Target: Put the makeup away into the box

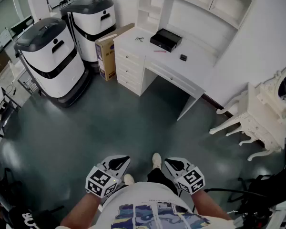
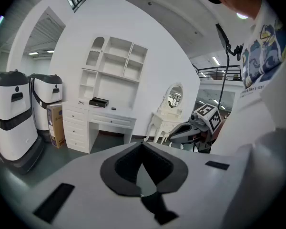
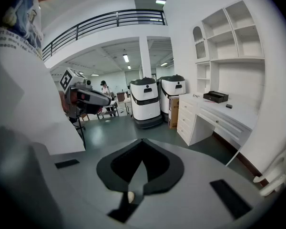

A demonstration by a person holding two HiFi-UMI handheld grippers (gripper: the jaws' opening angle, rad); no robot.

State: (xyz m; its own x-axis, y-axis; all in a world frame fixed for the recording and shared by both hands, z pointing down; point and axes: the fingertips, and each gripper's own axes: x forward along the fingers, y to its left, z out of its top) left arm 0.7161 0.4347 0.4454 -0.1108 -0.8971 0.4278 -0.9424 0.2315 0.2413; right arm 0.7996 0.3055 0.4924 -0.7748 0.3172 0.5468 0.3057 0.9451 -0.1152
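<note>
Floor, grey-green and bare, spreads wide ahead of both tools and runs up to the white worktop well ahead of them.

Ahead and to the left of the left hand-held gripper stand two white machines with dark tops. A cardboard carton stands against the left end of the drawer unit. Off to the right of the right hand-held gripper, a white vanity table with curved legs narrows the room on that side, and dark cables and gear lie near its foot.

The black box sits on the worktop, far ahead of both tools. A thin pink item lies just on the near side of it. A small dark item lies on the worktop to the right of the pink one, apart from the box.

Both tools are held close in front of the person's body, side by side above the shoes, and tilt down toward the floor. The left hand-held gripper has its jaws brought together at the tips, with nothing between them. The right hand-held gripper is likewise closed tip to tip and empty. Neither touches anything.
</note>
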